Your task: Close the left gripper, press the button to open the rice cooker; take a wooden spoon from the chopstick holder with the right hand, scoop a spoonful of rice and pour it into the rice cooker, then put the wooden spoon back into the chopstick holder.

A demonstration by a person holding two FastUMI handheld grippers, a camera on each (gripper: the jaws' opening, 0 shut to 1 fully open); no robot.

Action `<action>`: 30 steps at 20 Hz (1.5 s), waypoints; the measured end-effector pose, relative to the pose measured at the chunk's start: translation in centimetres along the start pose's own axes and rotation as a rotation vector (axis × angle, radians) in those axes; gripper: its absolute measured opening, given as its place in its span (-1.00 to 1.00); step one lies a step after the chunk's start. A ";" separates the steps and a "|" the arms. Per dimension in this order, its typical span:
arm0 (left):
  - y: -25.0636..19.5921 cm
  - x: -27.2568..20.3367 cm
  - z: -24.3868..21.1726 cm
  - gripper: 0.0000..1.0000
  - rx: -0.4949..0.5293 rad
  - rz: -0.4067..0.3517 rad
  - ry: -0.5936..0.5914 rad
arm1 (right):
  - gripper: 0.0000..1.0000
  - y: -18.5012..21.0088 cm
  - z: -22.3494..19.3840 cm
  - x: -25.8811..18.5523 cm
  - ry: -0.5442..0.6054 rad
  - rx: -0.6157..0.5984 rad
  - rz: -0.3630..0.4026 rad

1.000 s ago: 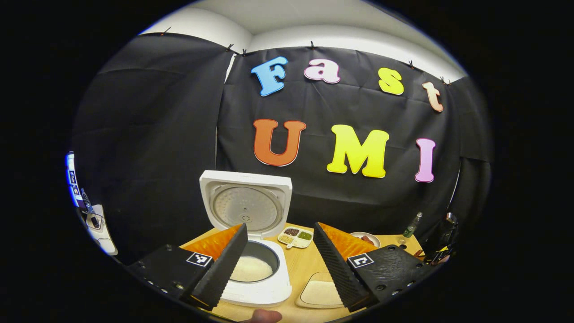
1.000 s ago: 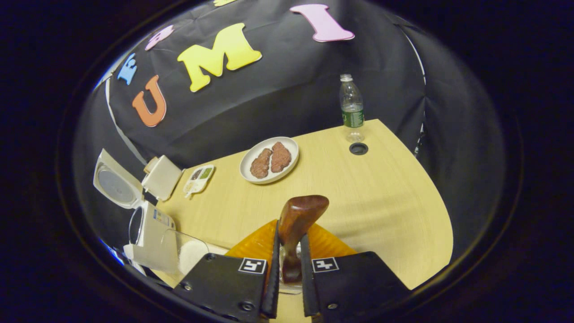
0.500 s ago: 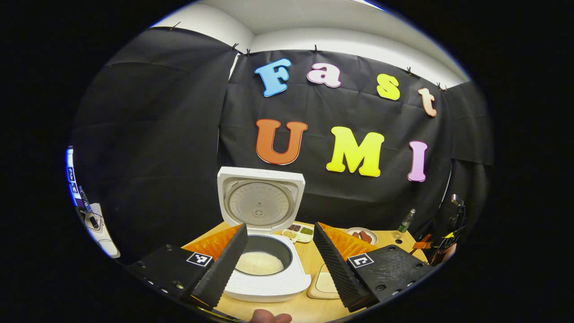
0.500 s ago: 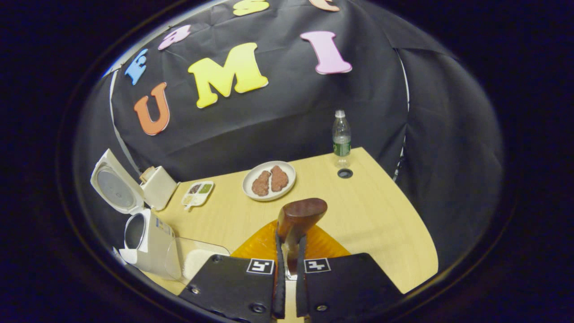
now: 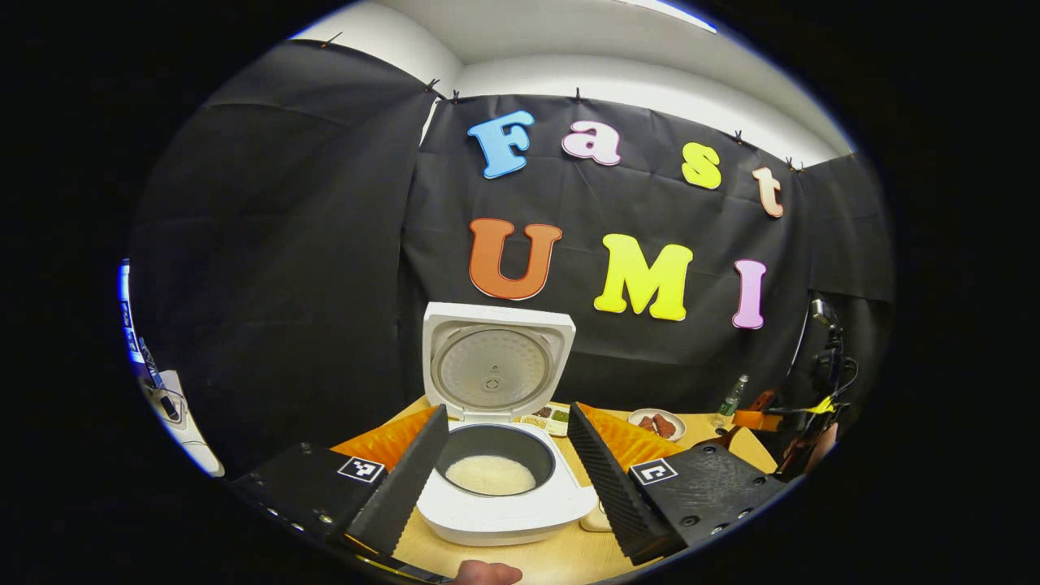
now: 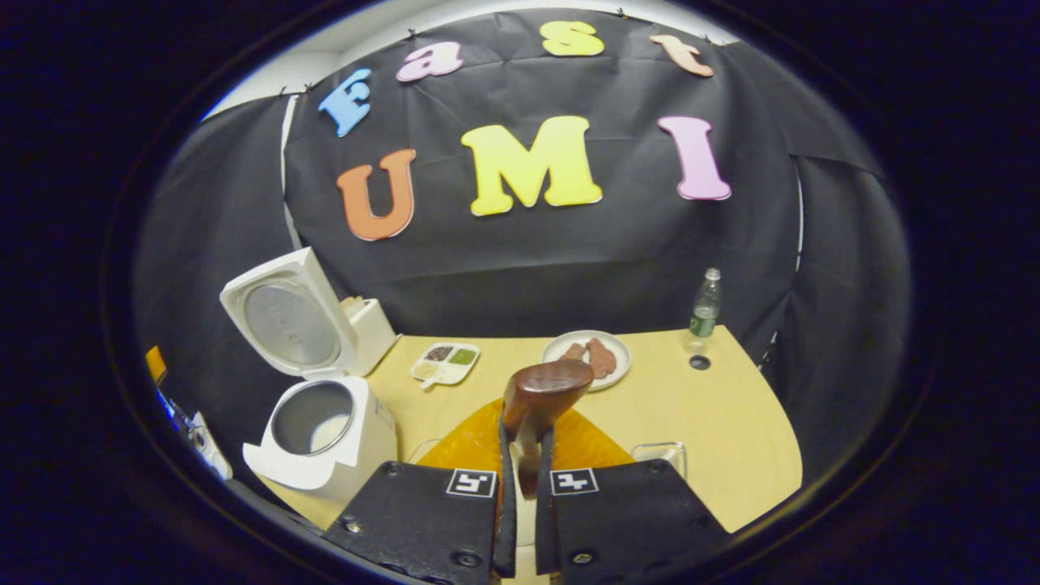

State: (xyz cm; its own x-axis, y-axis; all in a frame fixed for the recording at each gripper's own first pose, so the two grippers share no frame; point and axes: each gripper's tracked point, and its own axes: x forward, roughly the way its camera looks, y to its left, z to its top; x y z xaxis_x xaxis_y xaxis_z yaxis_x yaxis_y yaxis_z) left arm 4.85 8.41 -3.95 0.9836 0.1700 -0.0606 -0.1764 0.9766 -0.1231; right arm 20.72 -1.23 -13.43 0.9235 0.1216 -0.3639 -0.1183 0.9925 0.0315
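Lower centre of the left gripper view: rice cooker sits on the wooden table, lid swung fully up, white rice in the dark inner pot. Left gripper released, fingers wide apart either side of the cooker, touching nothing. Each gripper body carries a small black-and-white square marker; no readable writing on them. Right gripper view, bottom centre: right gripper clenched on the wooden spoon, both fingers pressing the handle, brown bowl end sticking up above the tips. Cooker at lower left of that view, lid tilted back; beside the lid, behind it, a white chopstick holder w/ utensil ends showing. Small divided dish mid-table, plate w/ two brown pieces right of centre, water bottle w/ green label at far right edge of table, label too small to read. Clear container just right of the gripper.
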 end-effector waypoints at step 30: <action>6.2 -3.4 -0.8 0.88 -0.007 0.036 0.059 | -0.78 6.8 -11.6 5.4 0.261 0.395 0.065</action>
State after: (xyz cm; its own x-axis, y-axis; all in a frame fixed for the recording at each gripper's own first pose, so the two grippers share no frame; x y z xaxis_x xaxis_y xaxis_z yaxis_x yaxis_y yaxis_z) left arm 0.40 13.79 -5.35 0.9726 0.1970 -0.1234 -0.2123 0.9689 -0.1268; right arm 20.64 6.01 -26.01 0.7904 0.2262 -0.5693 0.0216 0.9184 0.3950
